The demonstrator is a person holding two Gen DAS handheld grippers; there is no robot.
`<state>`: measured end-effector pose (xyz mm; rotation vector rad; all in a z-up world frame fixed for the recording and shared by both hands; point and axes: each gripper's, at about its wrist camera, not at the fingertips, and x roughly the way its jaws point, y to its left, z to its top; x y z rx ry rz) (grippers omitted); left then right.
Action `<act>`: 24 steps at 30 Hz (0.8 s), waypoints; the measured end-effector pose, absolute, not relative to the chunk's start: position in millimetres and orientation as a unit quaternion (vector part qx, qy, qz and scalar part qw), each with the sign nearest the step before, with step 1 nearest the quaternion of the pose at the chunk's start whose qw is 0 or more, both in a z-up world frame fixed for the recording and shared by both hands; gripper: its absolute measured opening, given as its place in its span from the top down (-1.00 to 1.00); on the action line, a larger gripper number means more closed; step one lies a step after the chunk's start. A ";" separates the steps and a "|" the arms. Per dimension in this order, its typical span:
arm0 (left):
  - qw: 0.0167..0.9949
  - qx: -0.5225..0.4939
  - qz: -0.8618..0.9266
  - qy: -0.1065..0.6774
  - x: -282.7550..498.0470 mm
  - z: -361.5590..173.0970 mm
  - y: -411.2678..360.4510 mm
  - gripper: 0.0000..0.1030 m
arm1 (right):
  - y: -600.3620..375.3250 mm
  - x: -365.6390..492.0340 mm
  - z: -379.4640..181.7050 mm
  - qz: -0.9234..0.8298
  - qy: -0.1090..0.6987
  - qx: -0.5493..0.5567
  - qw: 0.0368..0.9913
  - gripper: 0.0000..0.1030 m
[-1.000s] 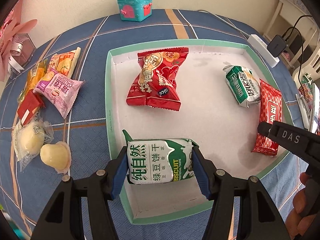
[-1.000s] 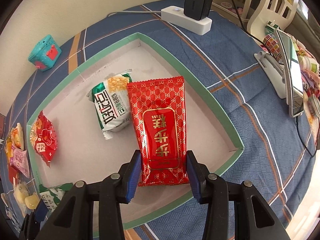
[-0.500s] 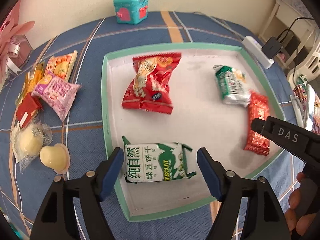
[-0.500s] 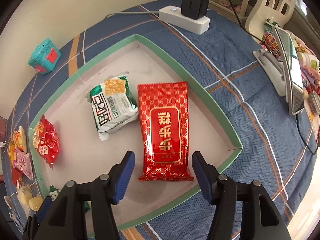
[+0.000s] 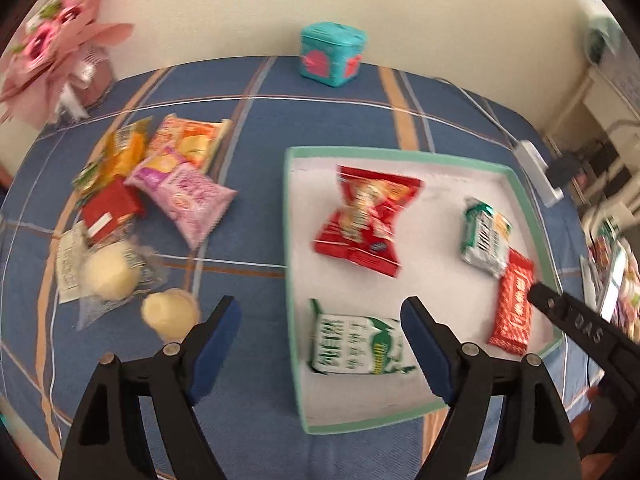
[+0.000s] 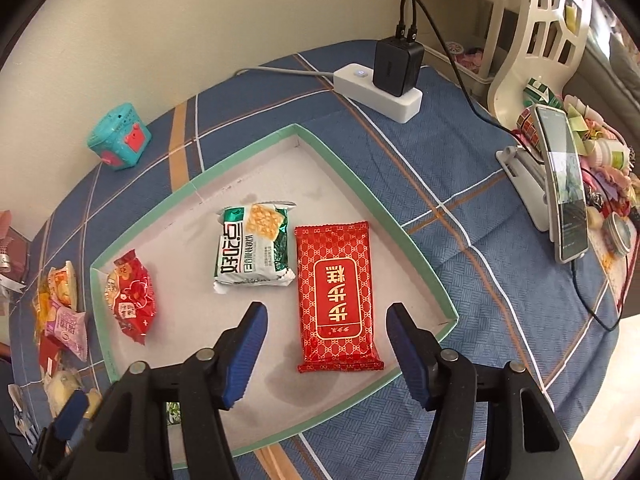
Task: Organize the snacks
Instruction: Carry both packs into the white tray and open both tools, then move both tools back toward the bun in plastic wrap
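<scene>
A white tray with a green rim [image 5: 286, 216] lies on the blue plaid cloth. In it are a green-and-white biscuit pack [image 5: 358, 348], a red snack bag [image 5: 368, 220], a green cracker pack [image 6: 254, 248] and a flat red pack [image 6: 336, 296]. My left gripper [image 5: 320, 308] hovers above the tray's left rim, its jaws opening, touching nothing; the biscuit pack lies below its right finger. My right gripper [image 6: 326, 312] stands open above the flat red pack, clear of it. Loose snacks lie left of the tray: a pink pack [image 5: 184, 196], orange packs [image 5: 188, 142], pale pastries [image 5: 108, 276].
A teal box [image 5: 330, 54] stands at the far edge by the wall. A power strip with a charger [image 6: 378, 92] and a phone on a stand [image 6: 560, 184] lie right of the tray. A pink bouquet [image 5: 52, 48] sits at the far left.
Both grippers let go of their packs, opened and rose. The biscuit pack and the flat red pack now lie in the tray. The left gripper also swung to the left.
</scene>
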<state>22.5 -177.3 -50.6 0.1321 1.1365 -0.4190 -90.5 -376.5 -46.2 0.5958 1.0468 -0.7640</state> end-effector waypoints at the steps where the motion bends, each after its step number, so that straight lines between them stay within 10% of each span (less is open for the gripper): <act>1: 0.823 0.056 -0.185 0.534 25.7 -49.6 -170.6 -0.61 | -375.5 -88.9 -47.3 -0.348 0.483 0.273 0.756 -0.28; 17: 0.824 -0.006 -0.085 0.560 60.6 -53.2 -105.0 -0.61 | -336.7 -62.8 -50.1 -0.303 0.510 0.219 0.775 -0.28; 24: 0.815 0.002 -0.080 0.575 60.4 -62.5 -106.4 -0.85 | -337.6 -61.1 -54.6 -0.302 0.516 0.220 0.771 -0.57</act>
